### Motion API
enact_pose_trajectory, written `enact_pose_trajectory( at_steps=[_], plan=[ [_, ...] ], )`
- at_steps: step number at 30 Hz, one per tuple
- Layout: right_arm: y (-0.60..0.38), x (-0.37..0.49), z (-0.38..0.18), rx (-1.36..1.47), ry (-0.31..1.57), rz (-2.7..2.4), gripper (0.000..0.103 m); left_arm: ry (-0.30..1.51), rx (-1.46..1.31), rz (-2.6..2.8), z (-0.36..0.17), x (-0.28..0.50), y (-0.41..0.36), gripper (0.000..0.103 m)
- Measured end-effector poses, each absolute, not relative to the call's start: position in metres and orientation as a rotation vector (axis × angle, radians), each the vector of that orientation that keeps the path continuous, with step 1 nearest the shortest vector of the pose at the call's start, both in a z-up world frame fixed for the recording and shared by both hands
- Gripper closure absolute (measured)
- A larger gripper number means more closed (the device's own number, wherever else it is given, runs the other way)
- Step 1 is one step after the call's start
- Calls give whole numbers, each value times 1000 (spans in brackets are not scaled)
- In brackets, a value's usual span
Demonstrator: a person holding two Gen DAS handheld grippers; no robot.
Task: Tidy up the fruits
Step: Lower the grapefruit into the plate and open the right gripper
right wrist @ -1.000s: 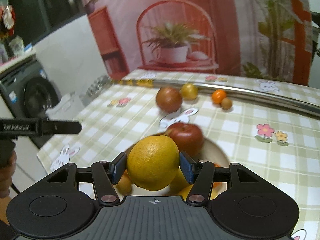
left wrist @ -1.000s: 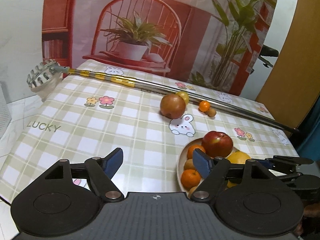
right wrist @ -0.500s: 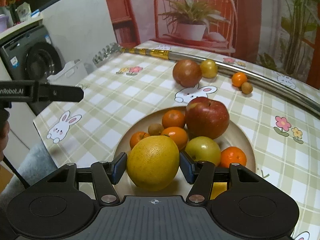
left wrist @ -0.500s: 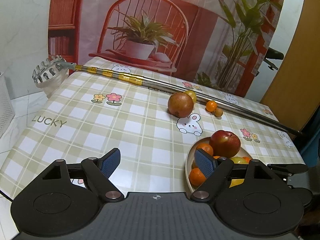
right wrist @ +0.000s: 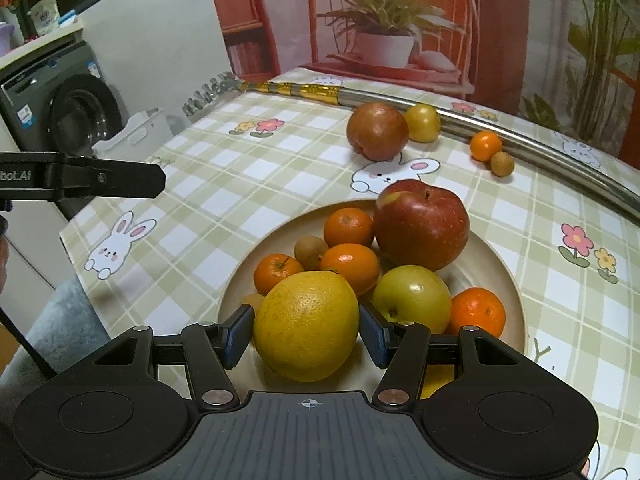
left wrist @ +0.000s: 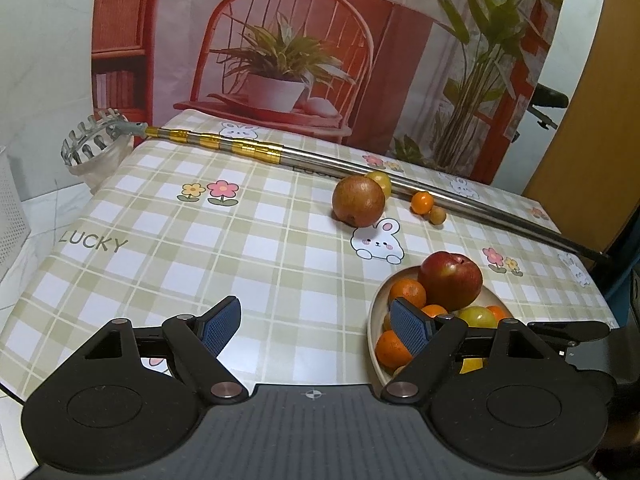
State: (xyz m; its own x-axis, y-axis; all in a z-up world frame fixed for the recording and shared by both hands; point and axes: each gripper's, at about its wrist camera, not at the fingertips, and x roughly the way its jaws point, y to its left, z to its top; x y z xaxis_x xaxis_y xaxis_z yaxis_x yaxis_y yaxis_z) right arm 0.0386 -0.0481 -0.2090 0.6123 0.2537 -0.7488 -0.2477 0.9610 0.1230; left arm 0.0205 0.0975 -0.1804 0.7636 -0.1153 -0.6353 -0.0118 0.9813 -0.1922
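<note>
- Right gripper (right wrist: 306,330): matte black, ribbed body, its blue-padded fingers clamped on a big round orange (right wrist: 306,326) with pitted yellow rind, held over the near edge of the plate (right wrist: 494,258)
- Left gripper (left wrist: 316,322): same black build, jaws wide apart with nothing between them; its dimpled blue pads (left wrist: 219,323) hang over bare tablecloth (left wrist: 168,240), beside the plate's left rim
- The plate is round, shallow, smooth and cream; in it lie a green-yellow apple (right wrist: 412,298), glossy small tangerines (right wrist: 478,312), a rough tan longan (right wrist: 311,253) and, at the far side, a large shiny red apple (right wrist: 422,224)
- The tablecloth is a slick sheet in green and white checks, printed with rabbits and flowers
- Further back, loose on the cloth: a dull brown-red round fruit (right wrist: 377,131) touching a smaller yellow one (right wrist: 422,123), then a tangerine (right wrist: 485,145) with a longan (right wrist: 502,163) just beside it
- Behind them a long polished metal pole (left wrist: 400,176) with gold bands lies across the table, ending in a toothed ring with a clear bag
</note>
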Motion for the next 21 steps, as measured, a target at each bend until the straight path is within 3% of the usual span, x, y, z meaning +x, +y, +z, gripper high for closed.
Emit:
enact_pose_trajectory(
  at_steps=[12, 21],
  plan=[
    [-56, 36, -206, 55, 821, 294, 50, 719, -176, -55, -182, 22, 92, 19],
    [-69, 22, -186, 84, 688, 275, 50, 726, -165, -52, -181, 21, 87, 19]
  ],
)
